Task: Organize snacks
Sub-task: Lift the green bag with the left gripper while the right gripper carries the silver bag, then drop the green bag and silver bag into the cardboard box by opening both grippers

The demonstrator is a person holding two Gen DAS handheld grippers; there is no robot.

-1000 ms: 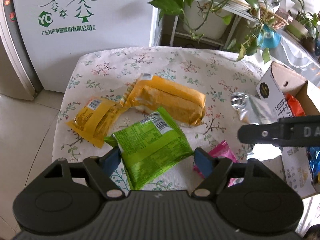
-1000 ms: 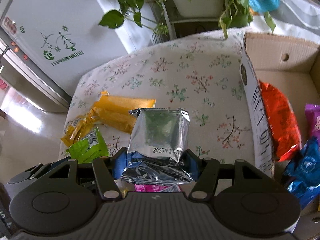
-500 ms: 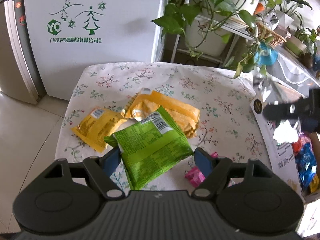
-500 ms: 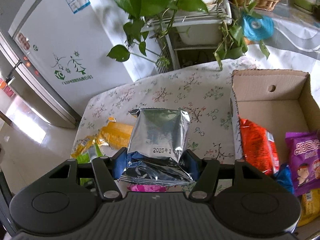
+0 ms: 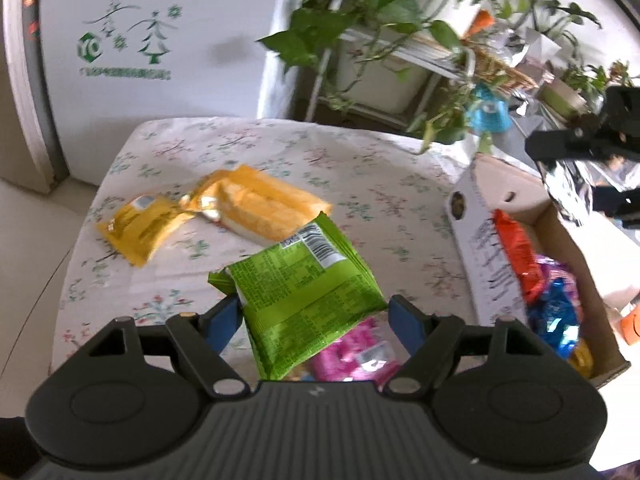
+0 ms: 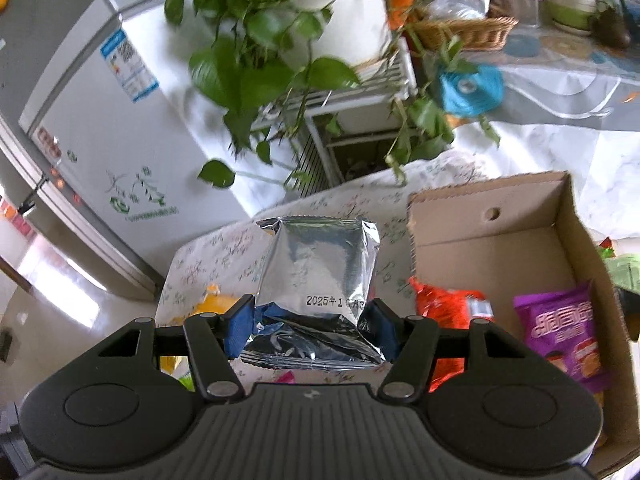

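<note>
My left gripper [image 5: 316, 322] is shut on a green snack packet [image 5: 304, 292] and holds it above the floral table [image 5: 360, 152]. My right gripper [image 6: 310, 330] is shut on a silver foil packet [image 6: 316, 268], lifted beside the cardboard box [image 6: 500, 224]; it also shows in the left wrist view [image 5: 576, 188] above the box [image 5: 480, 208]. Two yellow packets [image 5: 256, 206] [image 5: 140, 228] lie on the table. A pink packet [image 5: 356, 352] lies under the green one. The box holds an orange-red packet [image 6: 448, 320], a purple packet [image 6: 560, 336] and a blue one [image 5: 556, 312].
A white fridge [image 5: 140, 52] stands behind the table on the left. Potted plants on a white rack [image 6: 304, 60] hang over the table's far edge. A wicker basket [image 6: 468, 32] and a blue object [image 6: 472, 88] sit at the back right.
Both grippers have risen with their packets. The left one has carried the green packet up and rightward; the right one has moved the silver packet up and toward the box.
</note>
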